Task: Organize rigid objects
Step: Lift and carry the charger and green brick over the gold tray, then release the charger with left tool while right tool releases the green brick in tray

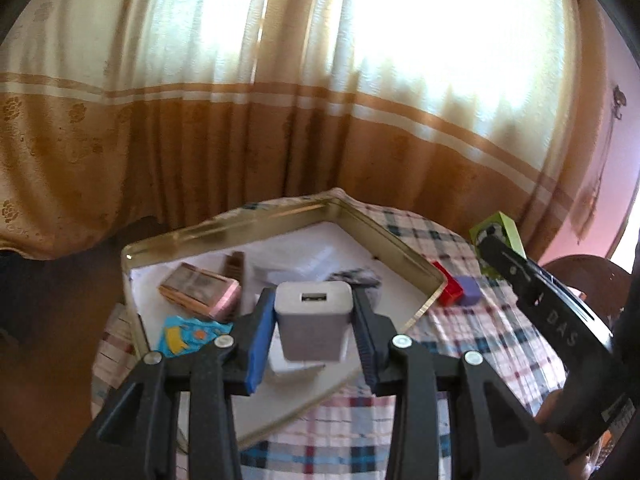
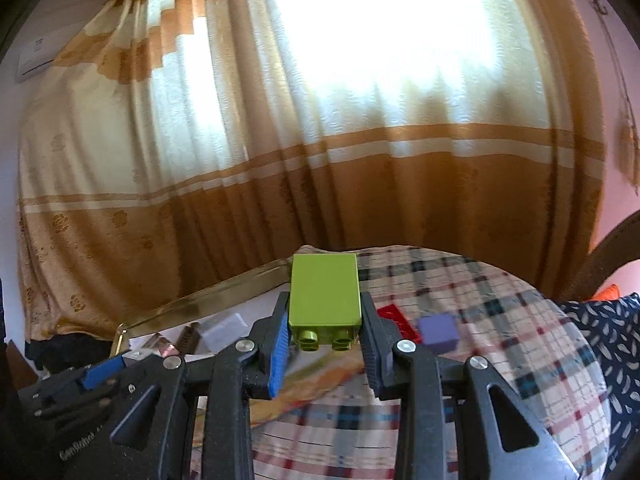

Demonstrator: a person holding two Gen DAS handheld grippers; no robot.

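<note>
1. Gold-coloured metal forms the walls of the open tin [image 1: 384, 236] that sits toward the left edge of the round counter [image 1: 480, 332], on a plaid cloth; inside lie a pink-edged flat case [image 1: 200, 288], a blue-and-yellow card [image 1: 188, 336] and some pale papers.
2. Clenched on a white USB charger block [image 1: 312, 320], the left hand-held gripper [image 1: 314, 344] holds it in the air over the tin's near side, port face pointing away from the camera and the block's long axis running along the fingers. The tin's floor lies straight ahead and below, so this hand is the nearer to the drop space, with open white lining showing in the middle of the tin.
3. Just outside the tin's right wall, a red brick [image 1: 448, 284] and a purple cube [image 1: 472, 290] rest on the cloth, touching or nearly so.
4. Further right, the right hand-held gripper [image 2: 324, 344] grasps a green toy brick [image 2: 324, 292] by its sides, studs facing the camera, long axis along the fingers, raised above the cloth. The tin lies ahead and to its left, its far wall [image 2: 224, 292] showing behind the brick; a move that way likely has to clear the tin's right wall and the other hand-held gripper beside it.
</note>
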